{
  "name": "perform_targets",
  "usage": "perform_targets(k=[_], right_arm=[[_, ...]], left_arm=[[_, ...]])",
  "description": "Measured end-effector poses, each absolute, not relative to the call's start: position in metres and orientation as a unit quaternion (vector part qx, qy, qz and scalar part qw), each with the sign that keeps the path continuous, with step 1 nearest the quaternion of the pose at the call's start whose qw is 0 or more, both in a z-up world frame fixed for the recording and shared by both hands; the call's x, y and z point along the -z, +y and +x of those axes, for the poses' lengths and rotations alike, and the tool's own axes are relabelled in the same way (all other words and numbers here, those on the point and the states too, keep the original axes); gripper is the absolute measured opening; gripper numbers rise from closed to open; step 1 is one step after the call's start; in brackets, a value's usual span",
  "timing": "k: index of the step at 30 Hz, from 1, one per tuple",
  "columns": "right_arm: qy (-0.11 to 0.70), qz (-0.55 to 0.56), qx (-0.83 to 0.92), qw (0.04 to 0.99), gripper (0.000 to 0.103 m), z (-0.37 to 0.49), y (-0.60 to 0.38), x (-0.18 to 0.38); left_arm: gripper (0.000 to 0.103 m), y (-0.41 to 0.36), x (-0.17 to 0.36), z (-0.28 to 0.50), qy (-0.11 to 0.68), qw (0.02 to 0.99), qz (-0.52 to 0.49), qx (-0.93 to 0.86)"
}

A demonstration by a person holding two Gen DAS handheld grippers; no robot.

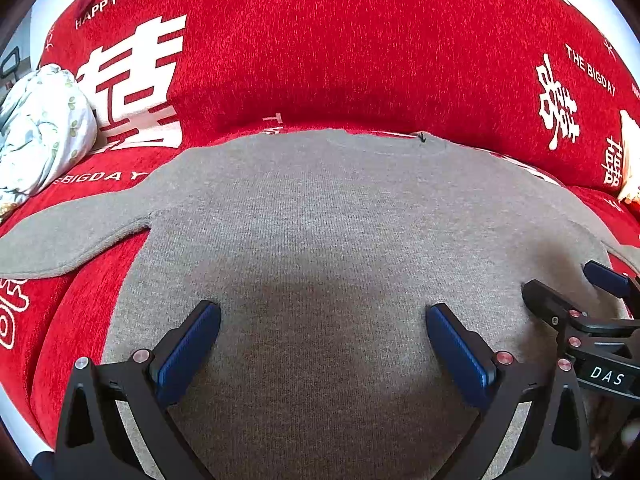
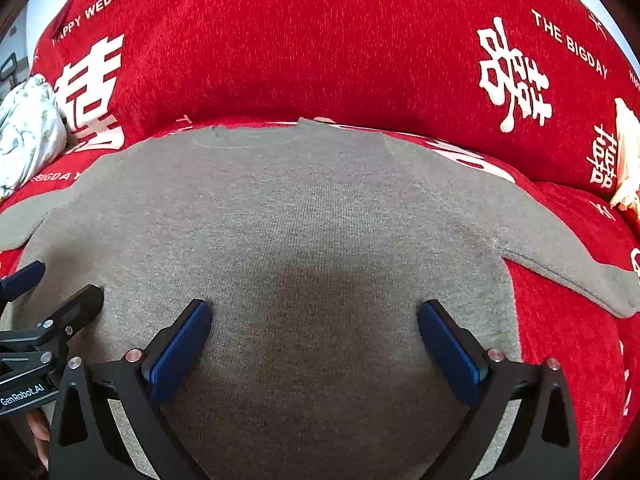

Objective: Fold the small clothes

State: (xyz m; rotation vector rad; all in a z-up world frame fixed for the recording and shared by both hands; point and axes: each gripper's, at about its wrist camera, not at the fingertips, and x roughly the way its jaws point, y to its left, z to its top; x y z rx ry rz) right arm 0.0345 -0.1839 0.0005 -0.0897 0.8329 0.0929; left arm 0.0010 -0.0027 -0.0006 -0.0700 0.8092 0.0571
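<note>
A small grey knit sweater (image 1: 320, 208) lies flat on a red sofa cover, neck towards the sofa back, sleeves spread to both sides; it also shows in the right wrist view (image 2: 304, 208). My left gripper (image 1: 323, 320) is open and empty, hovering over the sweater's lower body. My right gripper (image 2: 314, 318) is open and empty over the lower body too, right of the left one. The right gripper shows at the right edge of the left wrist view (image 1: 560, 284). The left gripper shows at the left edge of the right wrist view (image 2: 60, 280).
The red sofa cover (image 1: 340, 60) with white lettering rises into a backrest behind the sweater. A white floral cloth bundle (image 1: 40, 128) sits at the far left. A cream object (image 2: 628, 152) lies at the far right.
</note>
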Motion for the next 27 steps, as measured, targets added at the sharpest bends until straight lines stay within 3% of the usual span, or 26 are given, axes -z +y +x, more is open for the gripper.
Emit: perform_targets(k=[17, 27], right_arm=[[0.438, -0.033, -0.027, 0.898, 0.103, 0.0405, -0.1811, -0.0039], [0.415, -0.036, -0.025, 0.909, 0.103, 0.0322, -0.1807, -0.004]], left_arm=[[0.103, -0.0037, -0.0002, 0.0019, 0.403, 0.914, -0.03, -0.033], [0.103, -0.0035, 0.0, 0.0002, 0.398, 0.916, -0.031, -0.031]])
